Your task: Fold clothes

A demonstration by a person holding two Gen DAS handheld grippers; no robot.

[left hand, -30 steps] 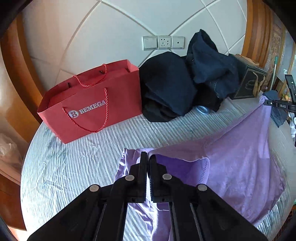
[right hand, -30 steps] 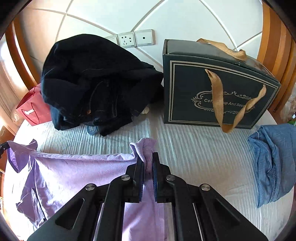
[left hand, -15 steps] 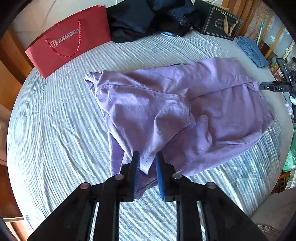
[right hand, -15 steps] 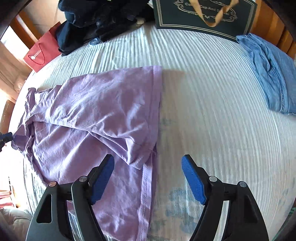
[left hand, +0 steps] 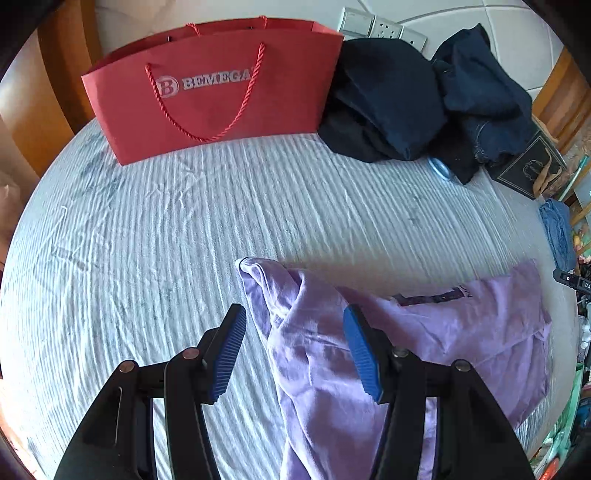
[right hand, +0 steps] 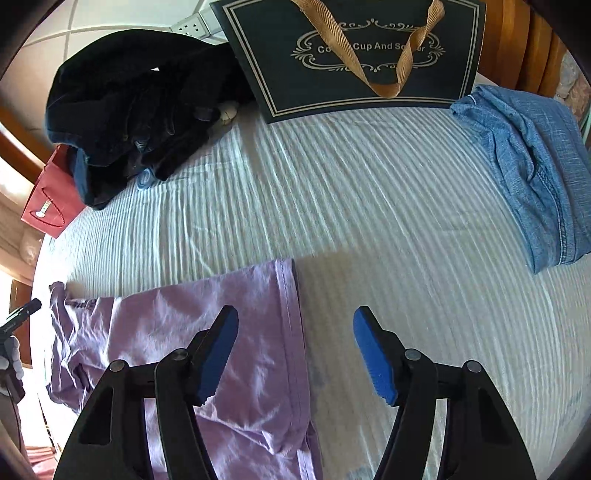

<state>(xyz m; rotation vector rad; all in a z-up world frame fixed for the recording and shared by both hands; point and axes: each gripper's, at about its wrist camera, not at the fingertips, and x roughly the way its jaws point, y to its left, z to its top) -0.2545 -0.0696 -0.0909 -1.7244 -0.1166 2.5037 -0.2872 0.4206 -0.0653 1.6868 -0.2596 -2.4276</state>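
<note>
Both grippers, the left gripper (left hand: pixel 293 347) opening and the right gripper (right hand: pixel 295 350) narrowing, hold nothing above the purple shirt (left hand: pixel 461 339), apparently mid-fold; regripping its edges likely follows.

White-striped bed (left hand: pixel 258 192), padded white headboard wall (left hand: pixel 517 33), wall sockets (left hand: pixel 384 27), wooden frame (right hand: pixel 524 44), bright daylight

**Open middle, crowded back edge**

A broad strip of bare striped grey bedsheet (left hand: pixel 258 206) lies free across the bed. Along the wall, a red paper bag (left hand: pixel 221 92), heaped dark clothes (left hand: pixel 406 103) and a black gift box (right hand: pixel 354 55) block passage; folded blue denim (right hand: pixel 532 166) occupies the right edge.
</note>
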